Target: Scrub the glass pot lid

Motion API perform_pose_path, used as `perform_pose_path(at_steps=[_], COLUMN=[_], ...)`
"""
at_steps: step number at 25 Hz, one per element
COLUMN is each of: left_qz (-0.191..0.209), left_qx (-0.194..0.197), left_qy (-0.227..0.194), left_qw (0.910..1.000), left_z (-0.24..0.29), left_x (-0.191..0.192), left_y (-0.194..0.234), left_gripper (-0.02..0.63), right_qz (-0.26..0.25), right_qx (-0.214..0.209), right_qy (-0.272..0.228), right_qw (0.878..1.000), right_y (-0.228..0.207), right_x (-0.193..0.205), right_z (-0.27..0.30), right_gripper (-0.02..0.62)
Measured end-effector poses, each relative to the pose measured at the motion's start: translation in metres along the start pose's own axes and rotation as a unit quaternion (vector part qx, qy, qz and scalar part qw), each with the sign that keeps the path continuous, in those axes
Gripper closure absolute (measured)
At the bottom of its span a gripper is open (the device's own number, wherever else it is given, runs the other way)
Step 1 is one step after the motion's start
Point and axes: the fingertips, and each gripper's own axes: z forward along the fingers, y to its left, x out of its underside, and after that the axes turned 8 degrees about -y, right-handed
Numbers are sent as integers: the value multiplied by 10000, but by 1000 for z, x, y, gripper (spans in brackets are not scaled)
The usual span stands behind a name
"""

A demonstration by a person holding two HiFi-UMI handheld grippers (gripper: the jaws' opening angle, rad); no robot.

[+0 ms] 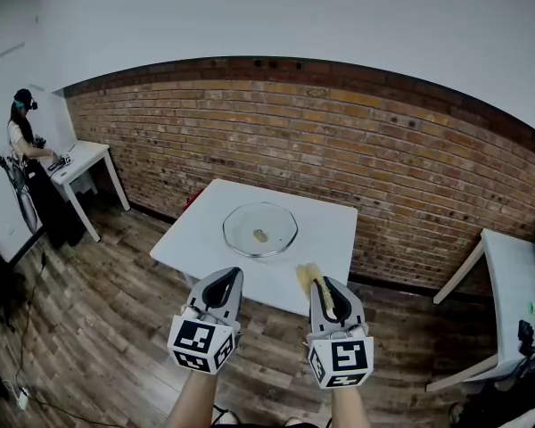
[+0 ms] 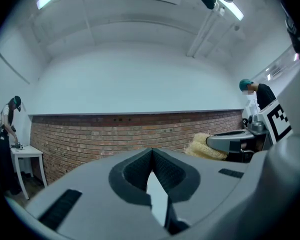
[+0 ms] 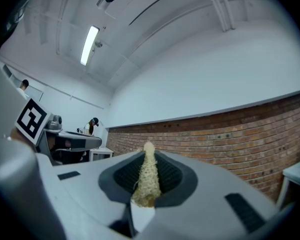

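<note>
Right gripper (image 1: 321, 285) pinches a loofah scrubber (image 1: 307, 276), left gripper (image 1: 230, 279) is clenched empty; unbraced, the glass lid (image 1: 260, 229) ahead may skid off the table (image 1: 196, 239).

brick wall (image 1: 339, 132) bkgd | wood floor (image 1: 98, 310) | wht table (image 1: 330, 230) ctr | person (image 1: 22, 141) at L side table (image 1: 85, 157)

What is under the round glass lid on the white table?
Only the white table shows through the glass pot lid. A small brownish bit sits at its middle, maybe its knob; above or below the glass, I cannot tell.
</note>
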Motion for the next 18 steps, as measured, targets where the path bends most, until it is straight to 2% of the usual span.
perform_pose_path(at_steps=[7,18], left_qz=[5,98], left_qx=[-8,-208], left_qy=[58,78], left_qw=[10000,9997], left_z=[8,26], left_x=[4,10], left_y=[-6,-42], left_gripper=[597,597], right_qz=[93,186], right_qx=[12,-101], right_qy=[79,-11], right_qw=[9999,9998], right_y=[-10,-53], right_x=[8,13], right_z=[-1,-10], right_gripper=[537,537])
